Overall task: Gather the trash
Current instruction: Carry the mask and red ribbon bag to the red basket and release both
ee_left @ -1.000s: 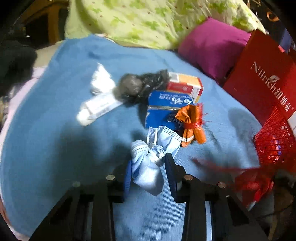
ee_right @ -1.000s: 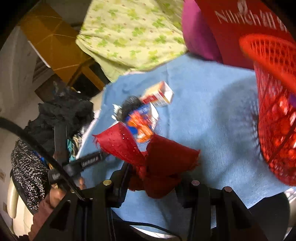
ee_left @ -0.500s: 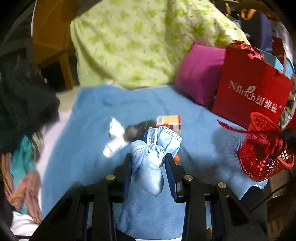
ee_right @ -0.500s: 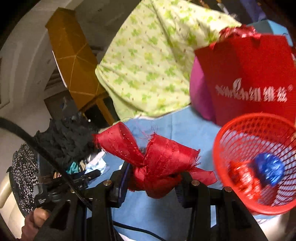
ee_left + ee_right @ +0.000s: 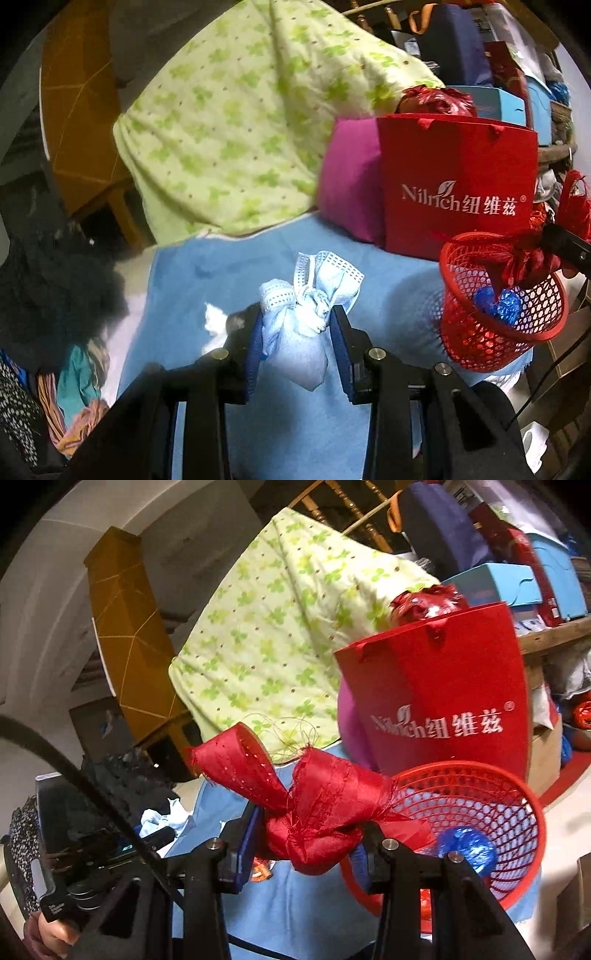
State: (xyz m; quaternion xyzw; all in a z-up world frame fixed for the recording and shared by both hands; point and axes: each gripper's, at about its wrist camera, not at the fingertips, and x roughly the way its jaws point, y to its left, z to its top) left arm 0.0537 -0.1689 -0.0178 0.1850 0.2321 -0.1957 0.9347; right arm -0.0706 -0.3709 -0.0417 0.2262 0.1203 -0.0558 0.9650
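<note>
Right, both hands loaded and close to the drop. Left gripper (image 5: 295, 332) has its fingers clamped on a knotted blue mask (image 5: 308, 314), held in the air above the blue cloth (image 5: 384, 269), with the red basket (image 5: 532, 334) off to its right. Right gripper (image 5: 306, 834) has its fingers squeezing a red bow (image 5: 314, 805); in the left wrist view the bow hangs at the basket's rim, partly over the mouth. Basket already holds blue and red foil wads (image 5: 467, 845). Red bag (image 5: 458, 184) stands right behind the basket. To do this well, I'd get the bow fully over the open mouth before letting go, since its long loops could catch on the rim and hang outside. Clear the right hand first, then bring the mask in from the left so the two grippers don't collide over the basket. Keep release low; the basket sits near the cloth's edge and looks light, so a bump could tip it.
</note>
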